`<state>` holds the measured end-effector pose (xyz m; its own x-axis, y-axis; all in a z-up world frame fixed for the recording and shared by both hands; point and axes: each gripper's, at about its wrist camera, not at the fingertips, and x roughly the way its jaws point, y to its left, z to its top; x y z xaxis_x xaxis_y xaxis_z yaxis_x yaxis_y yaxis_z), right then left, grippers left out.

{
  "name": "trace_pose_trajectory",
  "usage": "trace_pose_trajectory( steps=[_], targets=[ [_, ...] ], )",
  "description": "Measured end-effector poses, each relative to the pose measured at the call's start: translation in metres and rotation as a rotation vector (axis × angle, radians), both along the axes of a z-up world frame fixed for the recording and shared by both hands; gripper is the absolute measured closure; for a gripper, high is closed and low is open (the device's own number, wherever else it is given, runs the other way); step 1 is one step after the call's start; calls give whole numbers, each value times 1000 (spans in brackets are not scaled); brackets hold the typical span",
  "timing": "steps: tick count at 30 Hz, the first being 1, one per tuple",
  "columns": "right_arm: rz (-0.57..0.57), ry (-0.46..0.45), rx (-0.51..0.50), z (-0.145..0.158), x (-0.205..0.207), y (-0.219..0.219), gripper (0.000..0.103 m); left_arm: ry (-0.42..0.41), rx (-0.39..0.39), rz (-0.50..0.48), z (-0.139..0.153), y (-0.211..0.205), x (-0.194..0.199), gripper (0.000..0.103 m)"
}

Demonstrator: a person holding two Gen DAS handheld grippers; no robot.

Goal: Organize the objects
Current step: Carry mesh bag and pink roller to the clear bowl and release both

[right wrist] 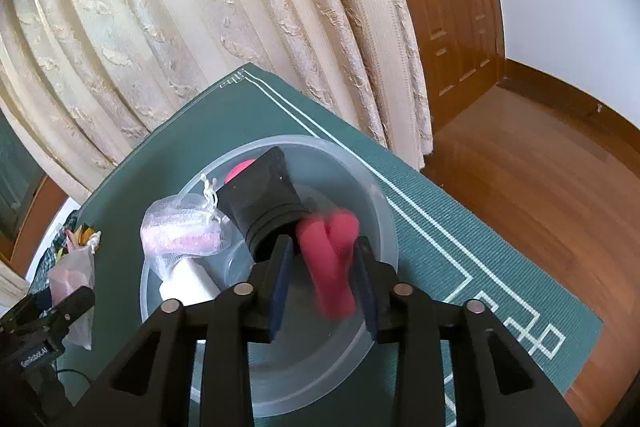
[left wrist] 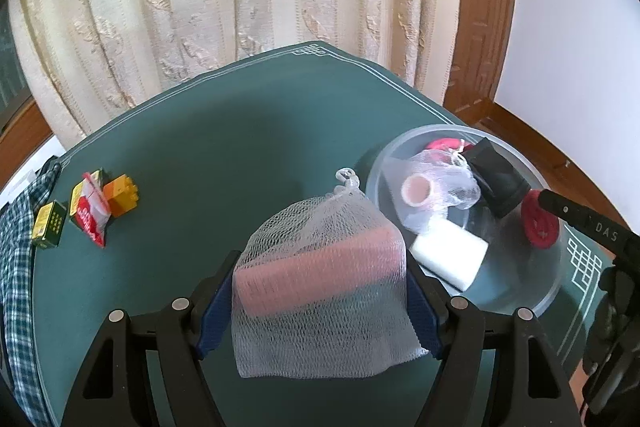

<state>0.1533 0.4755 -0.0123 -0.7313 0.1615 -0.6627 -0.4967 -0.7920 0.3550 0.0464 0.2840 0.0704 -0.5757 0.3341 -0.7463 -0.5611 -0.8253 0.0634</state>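
Note:
My left gripper [left wrist: 320, 291] is shut on a white mesh bag with a pink roll inside [left wrist: 320, 267], held above the green table mat left of the clear plastic bowl [left wrist: 552, 291]. The bowl holds a second mesh bag with a pink roll [left wrist: 432, 187], a white roll [left wrist: 448, 259], a black box-shaped object [left wrist: 496, 175] and a red round piece [left wrist: 540, 223]. My right gripper [right wrist: 322, 267] is over the bowl [right wrist: 384, 211], and a blurred red object [right wrist: 328, 263] lies between its jaws; the fingers look slightly apart from it. The black object [right wrist: 264, 195] lies just ahead.
A yellow-orange block [left wrist: 122, 197], a red-and-white packet [left wrist: 90, 211] and a small yellow-green box [left wrist: 48, 227] lie at the mat's left side beside checked cloth [left wrist: 16, 267]. A cream curtain hangs behind the table. The wooden floor [right wrist: 540, 187] and door are to the right.

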Motion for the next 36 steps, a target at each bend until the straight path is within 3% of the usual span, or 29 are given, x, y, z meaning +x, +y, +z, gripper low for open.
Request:
trace_pose_trajectory(
  steps=[7,24,30,36],
  targets=[
    [-2,35,-9,3,7,6,63,8,13,-60,6,20,7,25],
    [-19,56,-34,5,12,13,63,-59,110,-253,5,88,8,24],
    [-17,51,-38,4,12,13,63,-123,142,-224,-7,101,-14,15],
    [-7,54,-37,3,11,11,63,-130,158,-205,-5,95,-18,14]
  ],
)
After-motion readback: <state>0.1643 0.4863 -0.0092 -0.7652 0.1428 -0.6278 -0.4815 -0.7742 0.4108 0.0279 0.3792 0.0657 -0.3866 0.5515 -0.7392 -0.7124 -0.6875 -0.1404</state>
